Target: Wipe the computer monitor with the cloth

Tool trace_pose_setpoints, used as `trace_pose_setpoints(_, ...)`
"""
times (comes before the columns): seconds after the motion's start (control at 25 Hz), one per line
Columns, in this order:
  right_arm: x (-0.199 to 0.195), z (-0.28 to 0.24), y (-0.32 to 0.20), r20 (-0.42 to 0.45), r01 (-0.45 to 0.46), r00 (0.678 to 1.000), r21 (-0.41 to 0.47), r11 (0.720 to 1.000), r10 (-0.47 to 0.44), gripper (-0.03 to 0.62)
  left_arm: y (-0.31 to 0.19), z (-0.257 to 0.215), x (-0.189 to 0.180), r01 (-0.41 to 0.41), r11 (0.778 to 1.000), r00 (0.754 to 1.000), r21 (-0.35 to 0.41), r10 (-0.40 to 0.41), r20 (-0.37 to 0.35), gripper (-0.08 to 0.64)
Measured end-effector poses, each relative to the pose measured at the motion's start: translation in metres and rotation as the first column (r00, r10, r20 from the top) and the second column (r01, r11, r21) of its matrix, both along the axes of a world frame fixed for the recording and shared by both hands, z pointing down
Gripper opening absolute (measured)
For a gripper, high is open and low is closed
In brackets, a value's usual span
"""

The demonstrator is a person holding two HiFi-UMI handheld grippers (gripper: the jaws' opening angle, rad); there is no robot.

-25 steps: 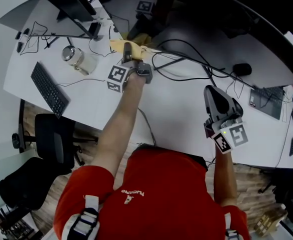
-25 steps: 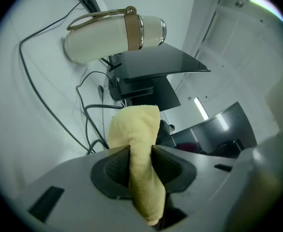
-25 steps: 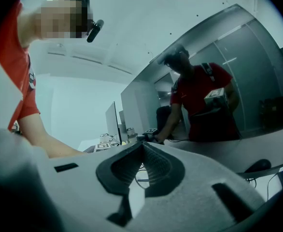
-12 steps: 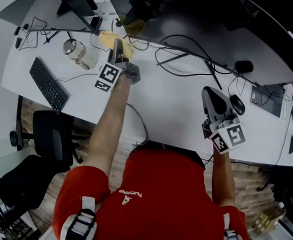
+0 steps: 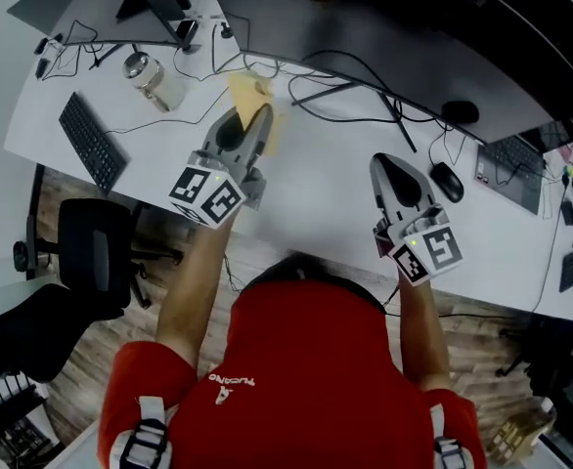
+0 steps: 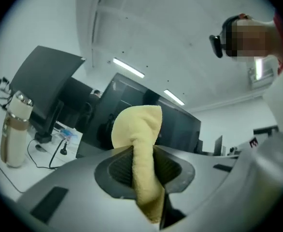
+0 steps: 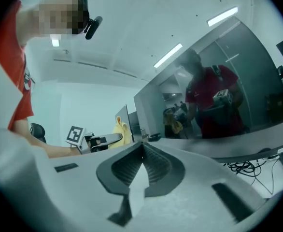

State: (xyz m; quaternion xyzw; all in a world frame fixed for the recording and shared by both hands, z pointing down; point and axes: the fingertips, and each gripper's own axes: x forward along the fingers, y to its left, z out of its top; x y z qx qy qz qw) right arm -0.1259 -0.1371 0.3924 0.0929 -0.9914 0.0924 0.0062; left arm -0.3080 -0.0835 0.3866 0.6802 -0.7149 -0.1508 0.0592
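The left gripper (image 6: 142, 153) has its jaws pinched tight on a soft yellow cloth (image 6: 139, 129). The cloth's folded top rises above the tips and its tail hangs down through the slot. The right gripper (image 7: 141, 149) has its jaws pressed together with nothing between them.

In the head view the cloth sticks out past the left gripper over the white desk (image 5: 326, 203), near the foot of the wide dark computer monitor (image 5: 414, 37). Whether cloth and screen touch cannot be told. The monitor's top is cut off by the frame edge, and black cables (image 5: 355, 86) run partly under it. The right gripper is well apart from the cloth.
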Motion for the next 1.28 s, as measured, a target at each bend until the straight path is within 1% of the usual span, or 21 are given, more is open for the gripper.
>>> trace_pose_setpoints(0.12, 0.021, -0.013, 0.013, 0.030, 0.015, 0.999, 0.008, 1.000, -0.016, 0.005, 0.016, -0.015, 0.058, -0.028, 0.998, 0.992, -0.064, 0.035, 0.123, 0.086)
trace_pose_setpoints(0.2, 0.035, -0.019, 0.023, 0.048, 0.025, 0.999, 0.013, 1.000, -0.026, 0.005, 0.027, -0.025, 0.091, -0.035, 0.996, 0.983, -0.079, 0.049, 0.179, 0.086)
trace_pose_setpoints(0.36, 0.061, -0.026, 0.050, 0.085, 0.052, 0.995, 0.013, 0.999, -0.053, 0.005, 0.052, -0.044, 0.147, -0.025, 0.996, 0.964, -0.089, 0.047, 0.260, 0.086)
trace_pose_setpoints(0.48, 0.079, -0.026, 0.070, 0.099, 0.073, 0.992, 0.007, 0.997, -0.074, 0.005, 0.069, -0.050, 0.180, -0.018, 0.996, 0.946, -0.090, 0.046, 0.320, 0.086)
trace_pose_setpoints(0.6, 0.091, -0.025, 0.088, 0.103, 0.075, 0.992, 0.005, 0.997, -0.075, 0.005, 0.086, -0.053, 0.204, -0.037, 0.996, 0.941, -0.083, 0.063, 0.334, 0.085)
trace_pose_setpoints(0.8, 0.102, -0.030, 0.112, 0.102, 0.043, 0.994, 0.020, 0.999, -0.045, 0.005, 0.108, -0.058, 0.218, -0.082, 0.995, 0.942, -0.058, 0.096, 0.322, 0.083)
trace_pose_setpoints(0.92, 0.101, -0.031, 0.123, 0.101, 0.028, 0.994, 0.027, 0.999, -0.030, 0.005, 0.117, -0.056, 0.221, -0.108, 0.992, 0.943, -0.064, 0.122, 0.311, 0.083)
trace_pose_setpoints(1.12, 0.090, -0.032, 0.139, 0.087, 0.007, 0.996, 0.052, 0.999, -0.012, 0.005, 0.131, -0.053, 0.214, -0.133, 0.989, 0.935, -0.060, 0.145, 0.322, 0.083)
trace_pose_setpoints(1.28, 0.087, -0.034, 0.152, 0.082, -0.010, 0.997, 0.055, 0.998, 0.006, 0.005, 0.145, -0.047, 0.208, -0.156, 0.984, 0.935, -0.082, 0.174, 0.310, 0.083)
